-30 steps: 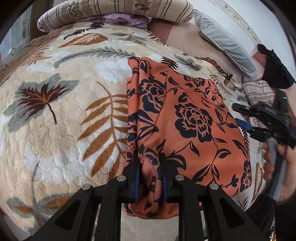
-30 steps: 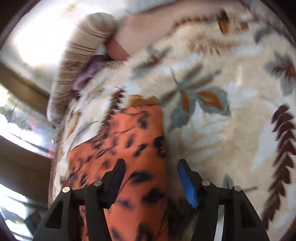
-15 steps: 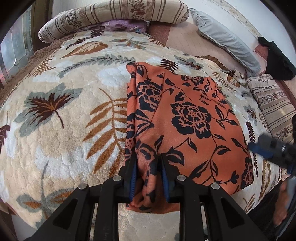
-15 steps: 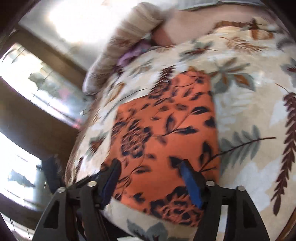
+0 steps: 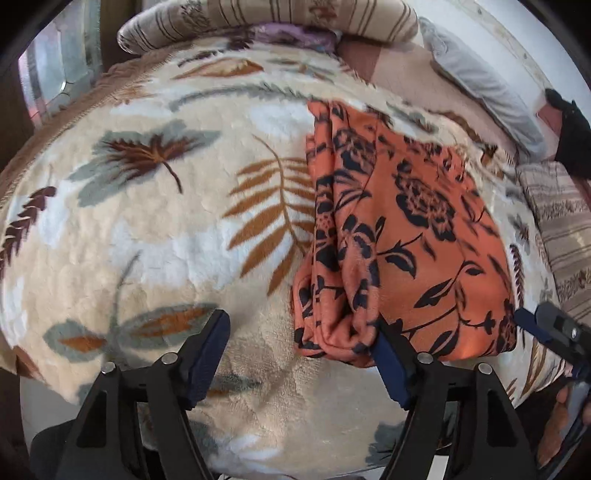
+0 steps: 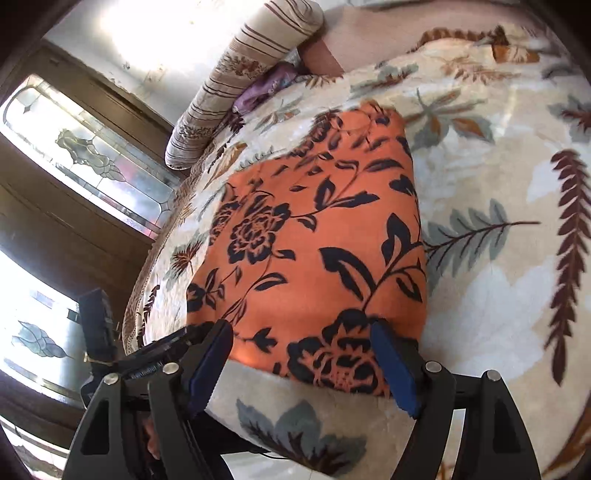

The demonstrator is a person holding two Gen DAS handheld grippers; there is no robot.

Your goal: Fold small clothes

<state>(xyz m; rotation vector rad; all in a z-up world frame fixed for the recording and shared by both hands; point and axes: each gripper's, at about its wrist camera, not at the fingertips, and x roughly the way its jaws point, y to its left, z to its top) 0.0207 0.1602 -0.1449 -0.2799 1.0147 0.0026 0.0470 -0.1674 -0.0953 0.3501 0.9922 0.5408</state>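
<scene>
Nearest in the left wrist view, the left tool (image 5: 301, 352) hangs with its jaws spread wide over the near edge of the bed; nothing is between them, and its right finger sits just beside the bunched near-left corner of the orange floral garment (image 5: 402, 236). That spread suggests the cloth is meant to lie as it is, not to be carried.

The right tool (image 6: 301, 360) is likewise spread and empty, its two fingers straddling the garment's near hem, probably lined up to take that edge for another fold. Its blue-padded tip also shows at the right of the left view, close to the garment's near-right corner.

The garment lies flat on the leaf-patterned blanket (image 5: 155, 236), folded into a rough rectangle with a thick rolled ridge along its left side, where layers are stacked. I judge the fold partly done.

Farther off, a striped bolster (image 5: 266, 18) and a grey pillow (image 5: 484, 85) rest at the head of the bed.
</scene>
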